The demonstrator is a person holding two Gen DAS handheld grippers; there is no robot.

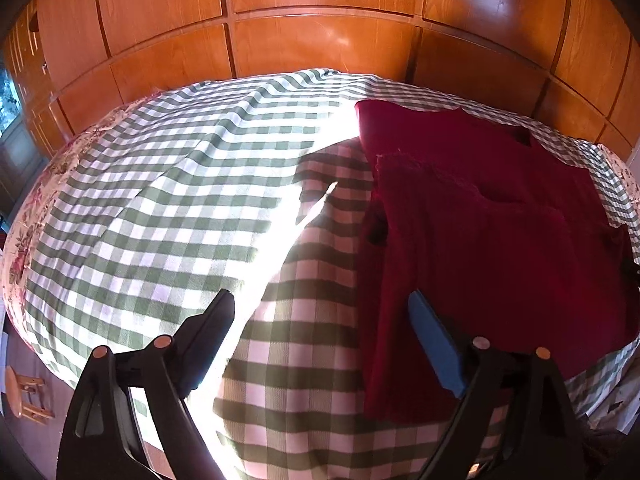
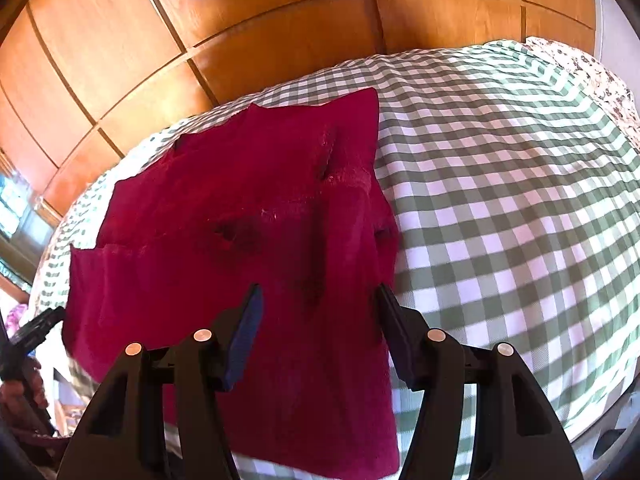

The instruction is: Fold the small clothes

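A dark red garment (image 1: 492,240) lies flat on a green-and-white checked cloth (image 1: 160,200), partly folded with layered flaps. In the left wrist view it fills the right half. My left gripper (image 1: 322,300) is open and empty, hovering above the cloth at the garment's left edge; its right finger (image 1: 432,340) is over the red fabric. In the right wrist view the garment (image 2: 240,220) fills the left and middle. My right gripper (image 2: 318,294) is open and empty above the garment's near part, close to its right edge. The other gripper (image 2: 36,330) shows at the far left.
The checked cloth (image 2: 500,200) covers a bed with a floral cover at its edges (image 1: 40,200). Wooden wardrobe panels (image 1: 320,40) stand behind it. A small wooden stool (image 1: 26,394) sits on the floor at lower left. Strong sunlight falls across the cloth.
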